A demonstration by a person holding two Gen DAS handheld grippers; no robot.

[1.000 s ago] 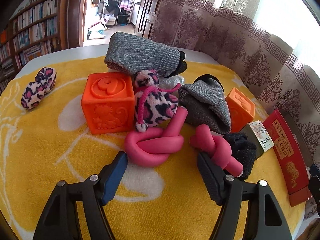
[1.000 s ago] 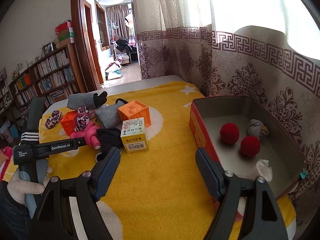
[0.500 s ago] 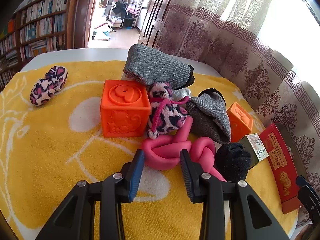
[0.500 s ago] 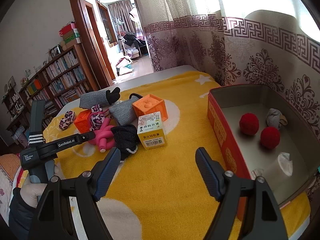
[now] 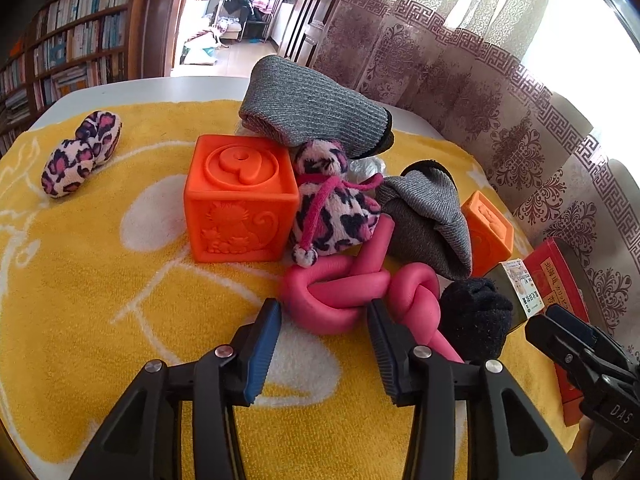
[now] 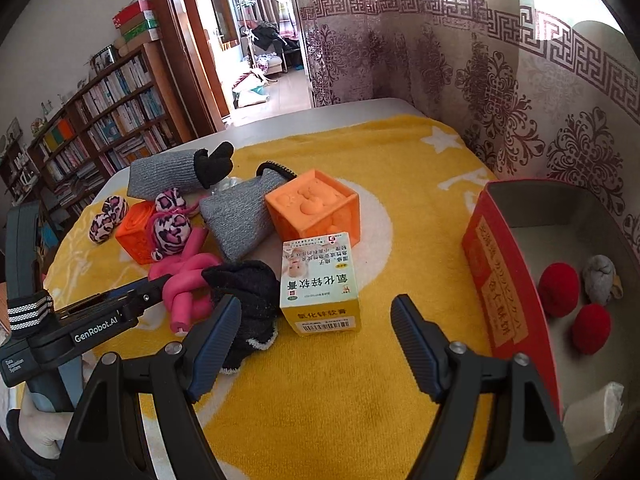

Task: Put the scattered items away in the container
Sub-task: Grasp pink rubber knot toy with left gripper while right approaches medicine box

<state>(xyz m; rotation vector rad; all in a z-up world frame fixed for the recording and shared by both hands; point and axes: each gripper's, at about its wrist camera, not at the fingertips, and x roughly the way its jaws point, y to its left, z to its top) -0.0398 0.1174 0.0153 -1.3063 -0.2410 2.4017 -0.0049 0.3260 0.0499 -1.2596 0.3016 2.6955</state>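
A knotted pink foam tube (image 5: 340, 292) lies on the yellow towel (image 5: 80, 280). My left gripper (image 5: 324, 328) is open and its tips sit at either side of the knot's near edge; it also shows in the right wrist view (image 6: 156, 292). My right gripper (image 6: 316, 332) is open and empty, just in front of a yellow medicine box (image 6: 320, 280). The red tin (image 6: 500, 280) at the right holds two red balls (image 6: 558, 294) and a grey lump (image 6: 600, 280).
Around the pink tube stand a big orange cube (image 5: 240, 200), a leopard plush (image 5: 336, 216), grey socks (image 5: 432, 220), a black sock (image 5: 474, 316) and a small orange cube (image 5: 486, 236). Two leopard balls (image 5: 80, 152) lie far left. Curtains hang behind the table.
My left gripper narrowed, then opened partly, and moved up to the pink knot. My right gripper swung left and closer to the medicine box, staying open.
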